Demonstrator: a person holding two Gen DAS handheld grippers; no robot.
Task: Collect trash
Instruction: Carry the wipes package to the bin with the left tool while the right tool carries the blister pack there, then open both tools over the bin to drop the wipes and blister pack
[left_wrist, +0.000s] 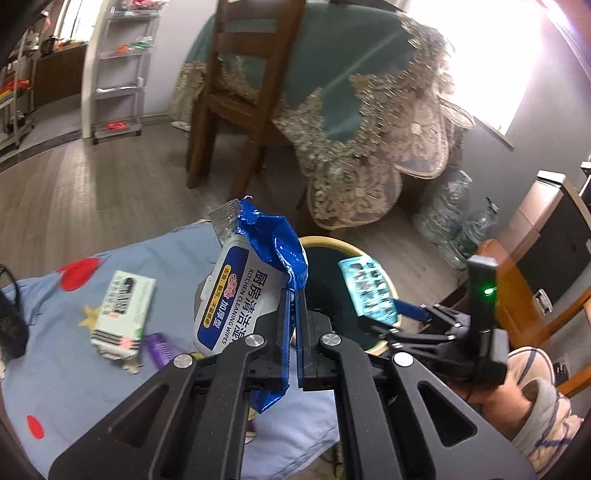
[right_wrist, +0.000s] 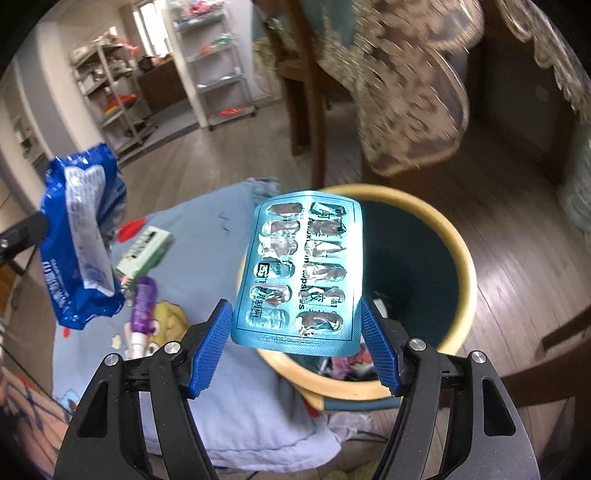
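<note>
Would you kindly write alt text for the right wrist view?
The right gripper holds an emptied blue blister pack over a yellow-rimmed bin. At left, a blue wipes packet hangs above a light blue cloth.

Wooden chair (left_wrist: 236, 92) stands mid-floor, tucked against the teal, lace-edged tablecloth (left_wrist: 351, 85) draping just beside it. Left of the chair, well apart, a white wire shelf rack (left_wrist: 118, 70) holds small colourful items. Right of the chair, beyond the cloth, clear plastic bottles (left_wrist: 456, 218) cluster on the floor.

Bin (right_wrist: 458, 236) right of cloth (right_wrist: 229, 398), box (right_wrist: 147, 247) and comb (right_wrist: 142, 306) on cloth
</note>
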